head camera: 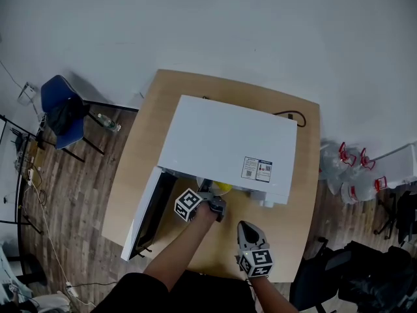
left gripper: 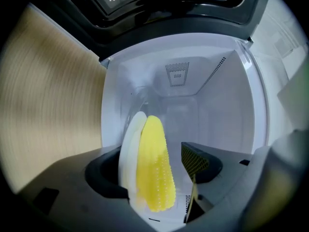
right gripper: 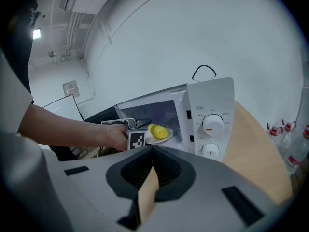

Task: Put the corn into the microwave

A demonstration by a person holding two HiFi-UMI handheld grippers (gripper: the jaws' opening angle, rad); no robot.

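The white microwave (head camera: pixel 228 142) stands on the wooden table with its door (head camera: pixel 146 214) swung open to the left. A yellow corn cob (left gripper: pixel 154 168) lies on a small white plate (left gripper: pixel 128 163) at the front of the chamber. My left gripper (head camera: pixel 218 202) reaches into the opening, rolled on its side. Its jaws stand wide, one under the plate, one over the corn, and a thin gap shows between the corn and the upper pad (left gripper: pixel 193 159). From the right gripper view the corn (right gripper: pixel 157 131) and plate (right gripper: pixel 166 138) sit just inside the opening. My right gripper (head camera: pixel 246 229) hovers in front, shut and empty.
The control panel with two dials (right gripper: pixel 211 127) is right of the opening. A black cable (head camera: pixel 293 116) trails behind the microwave. Bare table (head camera: pixel 293 194) shows to the right. A blue chair (head camera: pixel 62 109) and water bottles (head camera: pixel 355 175) stand on the floor.
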